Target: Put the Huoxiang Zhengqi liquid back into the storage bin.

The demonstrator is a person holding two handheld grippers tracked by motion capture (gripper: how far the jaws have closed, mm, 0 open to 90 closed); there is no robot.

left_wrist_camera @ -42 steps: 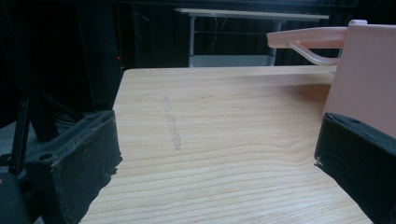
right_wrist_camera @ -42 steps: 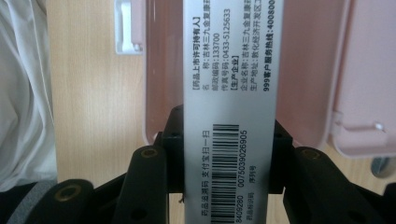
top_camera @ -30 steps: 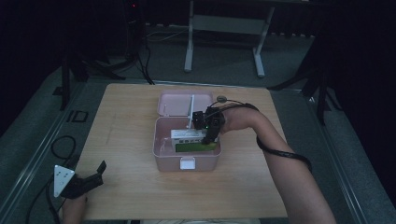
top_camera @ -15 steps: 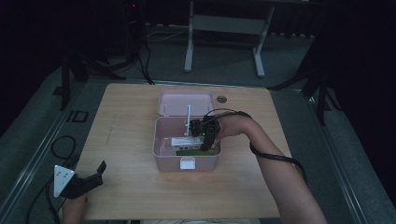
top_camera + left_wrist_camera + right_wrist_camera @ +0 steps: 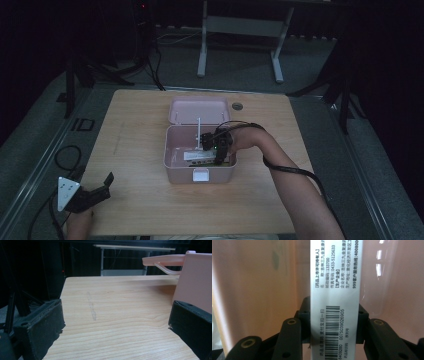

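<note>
An open pink plastic box (image 5: 171, 152) stands mid-table, its lid (image 5: 197, 110) folded back behind it. My right gripper (image 5: 219, 152) reaches down into it from the right, shut on a long white carton (image 5: 196, 156) with a green side. In the right gripper view the carton (image 5: 334, 285) shows printed text and a barcode. It is clamped between both jaws of the right gripper (image 5: 333, 315), with the pink box's inside behind it. My left gripper (image 5: 97, 192) rests open at the table's near left corner. In its own view the left gripper (image 5: 116, 320) holds nothing, and the pink box (image 5: 195, 282) stands to the right.
The light wooden table (image 5: 135, 130) has a small round hole (image 5: 237, 106) right of the lid. A cable runs along the right forearm (image 5: 295, 175). A metal stand (image 5: 240, 25) and dark floor lie beyond the far edge.
The right gripper has sunk into the pink box with the carton and shifted slightly left. The left gripper has stayed put.
</note>
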